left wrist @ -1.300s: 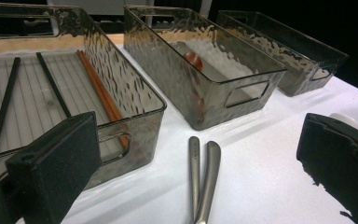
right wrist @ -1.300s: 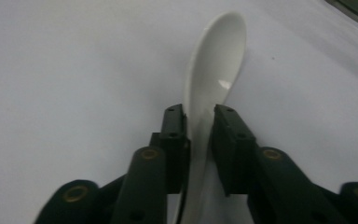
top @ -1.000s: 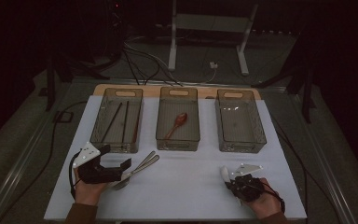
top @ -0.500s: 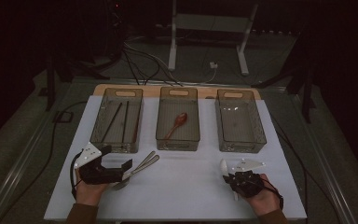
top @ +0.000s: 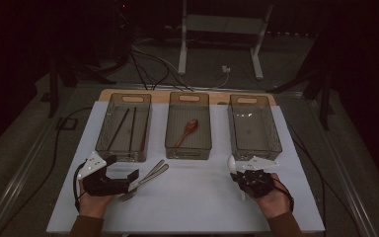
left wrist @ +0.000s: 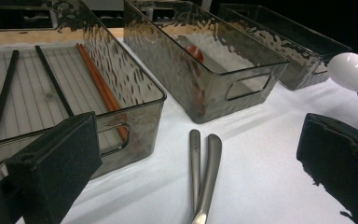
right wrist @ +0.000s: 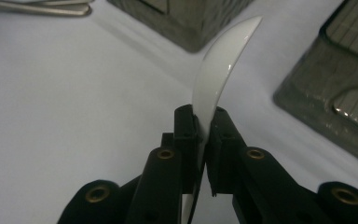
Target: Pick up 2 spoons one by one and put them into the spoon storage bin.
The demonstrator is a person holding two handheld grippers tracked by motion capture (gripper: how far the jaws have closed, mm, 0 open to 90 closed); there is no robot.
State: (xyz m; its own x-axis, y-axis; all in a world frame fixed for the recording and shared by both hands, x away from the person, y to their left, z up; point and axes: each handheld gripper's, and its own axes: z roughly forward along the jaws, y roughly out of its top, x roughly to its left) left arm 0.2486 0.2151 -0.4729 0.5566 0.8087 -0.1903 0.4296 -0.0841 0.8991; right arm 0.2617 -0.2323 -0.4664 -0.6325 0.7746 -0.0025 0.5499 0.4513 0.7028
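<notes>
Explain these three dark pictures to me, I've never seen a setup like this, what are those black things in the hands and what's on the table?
A person sits at a white-covered table and holds a hand-held black two-jaw gripper in each hand. One picture looks down from above the table; the other two come from small cameras riding on each gripper, looking along its jaws.

Three clear smoky plastic bins stand in a row. The left bin holds dark chopsticks and reddish-brown ones. The middle bin holds a reddish-brown wooden spoon. The right bin looks empty.

Two silver metal utensil handles lie on the table in front of the left gripper, whose jaws stand open around nothing. The right gripper is shut on a white ceramic soup spoon.
</notes>
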